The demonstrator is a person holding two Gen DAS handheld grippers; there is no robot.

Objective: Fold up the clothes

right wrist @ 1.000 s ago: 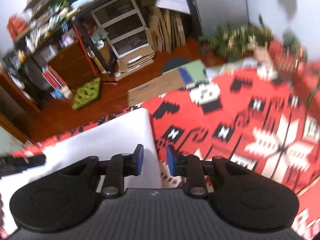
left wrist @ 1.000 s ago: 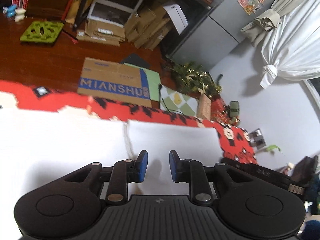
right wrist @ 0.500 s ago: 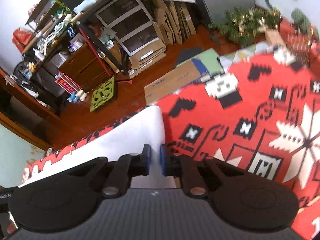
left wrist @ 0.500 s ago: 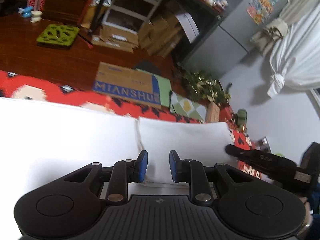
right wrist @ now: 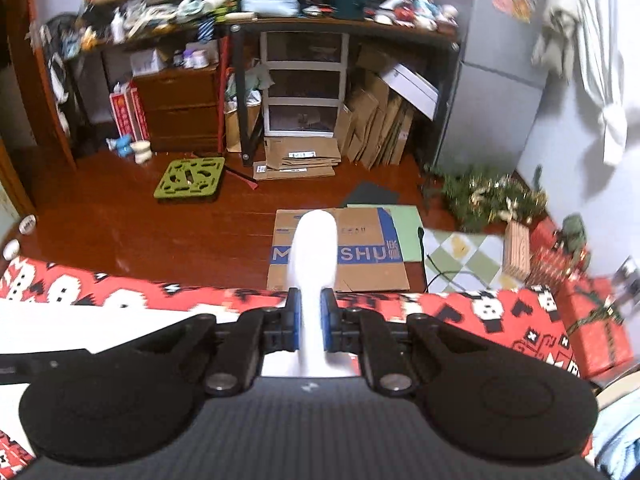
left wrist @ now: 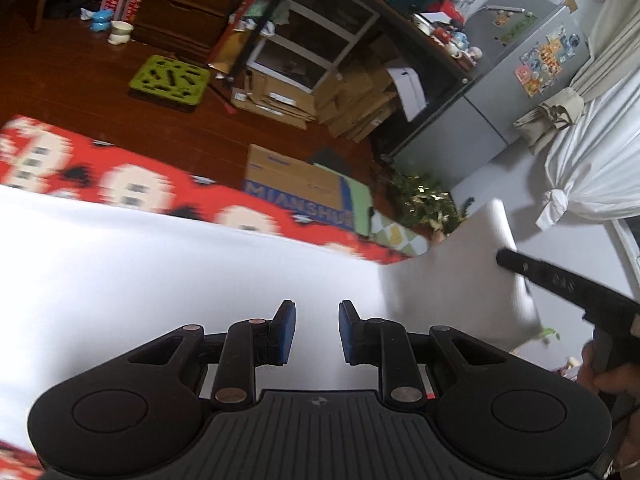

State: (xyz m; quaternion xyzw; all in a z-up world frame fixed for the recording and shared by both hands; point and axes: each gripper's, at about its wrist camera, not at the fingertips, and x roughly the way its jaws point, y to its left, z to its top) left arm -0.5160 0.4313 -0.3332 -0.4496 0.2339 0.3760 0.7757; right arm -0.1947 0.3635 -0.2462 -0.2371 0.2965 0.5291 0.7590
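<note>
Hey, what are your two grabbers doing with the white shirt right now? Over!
Right gripper shut on white garment's sleeve, lifted off red blanket. Left gripper open over garment, holding nothing. Nothing in the way.

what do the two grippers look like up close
Both the left gripper and the right gripper are matte black plastic, with a ribbed body, two round discs, silver pivot pins and linkage arms. The fingers carry blue pads.
</note>
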